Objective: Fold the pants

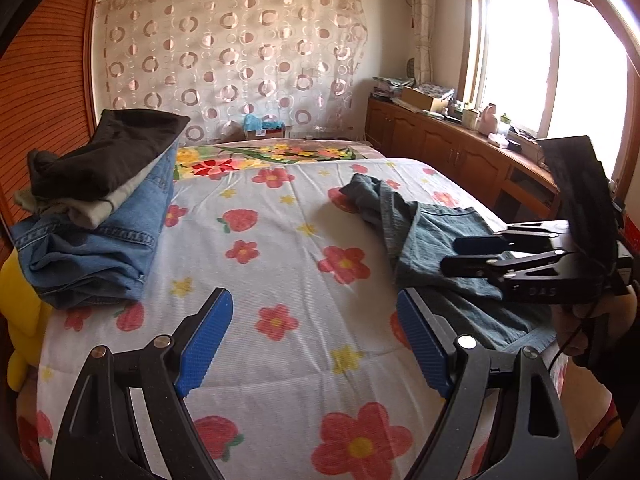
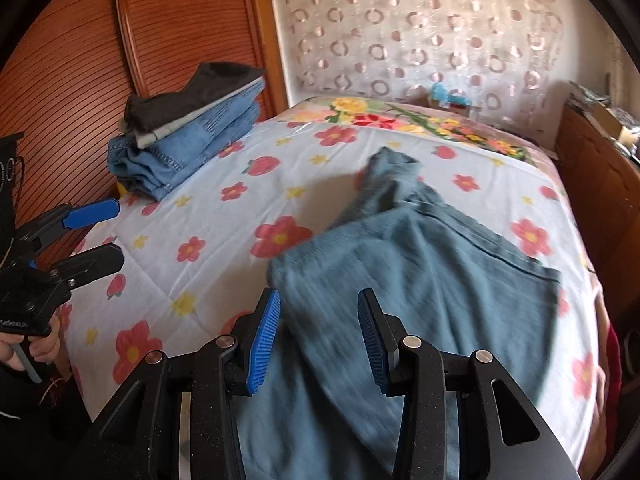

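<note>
Teal pants [image 1: 432, 240] [image 2: 420, 280] lie crumpled on the right half of the flowered bed sheet [image 1: 280, 264] [image 2: 208, 208], one leg bunched toward the far end. My right gripper [image 2: 320, 300] [image 1: 460, 256] hovers over their near part. Its blue pads [image 2: 264, 340] stand apart, and the cloth runs under and between them without being pinched. My left gripper [image 1: 314, 300] [image 2: 118, 232] is wide open above bare sheet to the left of the pants, with nothing between its fingers.
A stack of folded clothes [image 1: 100, 208] [image 2: 188, 132], black on grey on blue jeans, sits at the bed's far left by a wooden wardrobe [image 2: 80, 60]. A wooden cabinet [image 1: 448, 148] runs under the window on the right. Something yellow [image 1: 16, 300] shows at the left bed edge.
</note>
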The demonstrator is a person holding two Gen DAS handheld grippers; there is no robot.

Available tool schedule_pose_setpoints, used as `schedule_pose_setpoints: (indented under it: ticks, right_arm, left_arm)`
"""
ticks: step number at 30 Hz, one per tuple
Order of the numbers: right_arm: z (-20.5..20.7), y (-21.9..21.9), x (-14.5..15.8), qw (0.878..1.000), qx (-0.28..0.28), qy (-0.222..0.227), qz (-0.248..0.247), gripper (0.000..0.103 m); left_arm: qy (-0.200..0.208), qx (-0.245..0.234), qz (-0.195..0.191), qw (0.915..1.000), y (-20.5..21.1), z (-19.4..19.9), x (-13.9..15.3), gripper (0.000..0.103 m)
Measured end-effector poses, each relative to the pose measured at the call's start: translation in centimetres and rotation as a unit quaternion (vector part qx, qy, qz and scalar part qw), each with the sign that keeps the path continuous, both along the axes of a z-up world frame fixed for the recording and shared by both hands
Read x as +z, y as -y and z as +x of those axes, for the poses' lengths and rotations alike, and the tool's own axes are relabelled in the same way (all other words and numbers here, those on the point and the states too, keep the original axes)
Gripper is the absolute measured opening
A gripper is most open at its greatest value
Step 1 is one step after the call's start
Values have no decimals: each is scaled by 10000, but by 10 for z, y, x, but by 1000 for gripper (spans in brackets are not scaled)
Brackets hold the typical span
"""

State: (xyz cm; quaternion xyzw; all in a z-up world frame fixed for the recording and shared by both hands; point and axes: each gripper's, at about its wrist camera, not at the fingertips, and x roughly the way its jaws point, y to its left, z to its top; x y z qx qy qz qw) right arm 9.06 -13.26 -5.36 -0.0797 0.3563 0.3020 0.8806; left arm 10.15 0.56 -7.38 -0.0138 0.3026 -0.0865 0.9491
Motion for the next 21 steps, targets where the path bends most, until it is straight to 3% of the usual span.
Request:
schedule_pose_setpoints:
  ticks: [10,20,21]
  right_arm:
    - [38,-31,-21,9989,234,-195,-360,42]
    - [39,-50,-28,9969,311,-45,-727,42]
    - [38,-50,-27,9969,303,-28,-726,32]
  left_arm:
    - [-6,61,-50,10000,-9,-3,-3,85]
    - [-67,14,-38,10000,-5,-3,-7,85]
    - [-69,7,-33,10000,-4,-3,-7,85]
